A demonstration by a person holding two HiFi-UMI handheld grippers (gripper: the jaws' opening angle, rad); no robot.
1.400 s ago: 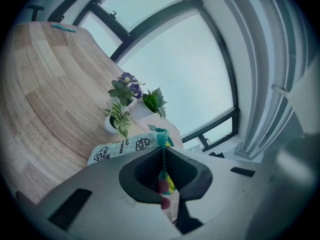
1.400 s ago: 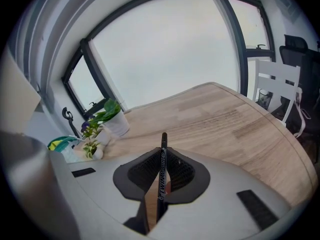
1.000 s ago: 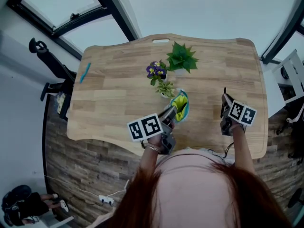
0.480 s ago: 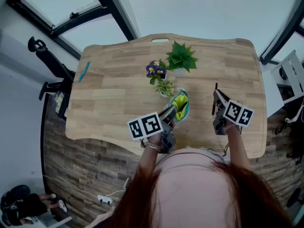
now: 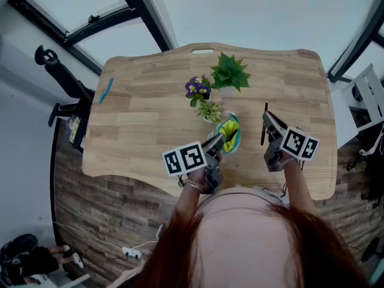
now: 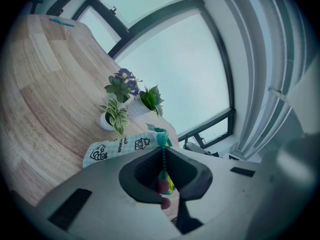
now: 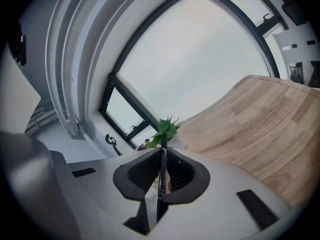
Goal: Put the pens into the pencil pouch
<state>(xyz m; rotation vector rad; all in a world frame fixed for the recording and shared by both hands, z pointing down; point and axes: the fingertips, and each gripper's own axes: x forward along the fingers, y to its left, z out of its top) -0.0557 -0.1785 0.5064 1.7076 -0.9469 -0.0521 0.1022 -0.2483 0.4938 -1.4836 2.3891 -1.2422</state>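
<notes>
Fingers of the left gripper clamped the zip edge of the pencil pouch; those of the right gripper clamped 1 black pen above the counter

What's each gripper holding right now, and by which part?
The left gripper pinches the pencil pouch by its teal zipper edge. The right gripper clamps a black pen along its barrel.

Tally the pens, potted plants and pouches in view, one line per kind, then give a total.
Pens: 2, a black pen and a teal pen
Potted plants: 3, a purple-flowered plant, a spiky green plant and a small striped-leaf plant
Pencil pouch: 1
Total: 6
</notes>
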